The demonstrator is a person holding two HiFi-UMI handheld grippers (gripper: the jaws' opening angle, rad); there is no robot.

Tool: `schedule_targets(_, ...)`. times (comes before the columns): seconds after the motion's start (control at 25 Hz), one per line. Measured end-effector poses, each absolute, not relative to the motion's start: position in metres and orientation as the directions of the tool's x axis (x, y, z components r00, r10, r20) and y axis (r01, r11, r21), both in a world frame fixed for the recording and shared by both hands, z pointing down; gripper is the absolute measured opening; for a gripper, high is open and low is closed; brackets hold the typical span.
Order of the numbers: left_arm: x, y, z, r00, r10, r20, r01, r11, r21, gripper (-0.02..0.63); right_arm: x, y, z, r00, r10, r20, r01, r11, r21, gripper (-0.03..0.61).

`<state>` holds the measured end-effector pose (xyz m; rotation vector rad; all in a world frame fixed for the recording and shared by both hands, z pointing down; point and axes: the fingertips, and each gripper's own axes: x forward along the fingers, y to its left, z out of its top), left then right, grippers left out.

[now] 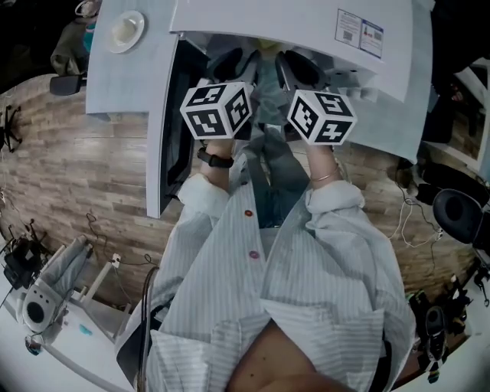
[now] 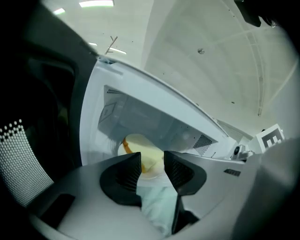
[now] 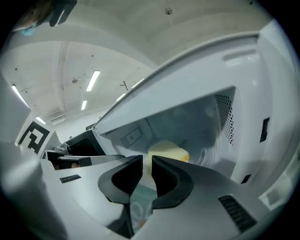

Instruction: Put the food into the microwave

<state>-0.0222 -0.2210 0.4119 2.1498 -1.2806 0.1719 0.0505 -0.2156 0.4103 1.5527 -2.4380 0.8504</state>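
Food (image 3: 168,151) sits inside the microwave (image 3: 197,117) already, left claw (image 2: 151,161) narrowly apart and empty, right claw (image 3: 147,168) closing on nothing, so I'd back both straight out before swinging the door (image 1: 155,153).

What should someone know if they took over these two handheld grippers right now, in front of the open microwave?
Left gripper: jaws apart, nothing gripped.
Right gripper: jaws closing, nothing between them.
Food: yellow, inside the microwave, beyond both grippers' tips.
Door: swung open, on the left in the head view.
Done: the food appears to be in.
Left: draw both grippers clear of the opening, then probably shut the door.
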Motion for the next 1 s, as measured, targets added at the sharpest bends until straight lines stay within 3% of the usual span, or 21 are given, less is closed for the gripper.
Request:
schedule_targets(0.48, -0.010, -0.199, 0.339, 0.604, -0.741, 0.294, -0.772, -0.452, 0.447, 0.153, 0.037, -0.195, 0.331, -0.600, -0.761, 0.246, -0.774, 0.476, -0.417, 0.055)
schedule_targets(1.0, 0.015, -0.178, 0.289, 0.675, -0.712, 0.195, -0.719, -0.574, 0.392, 0.060, 0.052, -0.178, 0.286, -0.645, -0.747, 0.161, -0.730, 0.541, -0.417, 0.037)
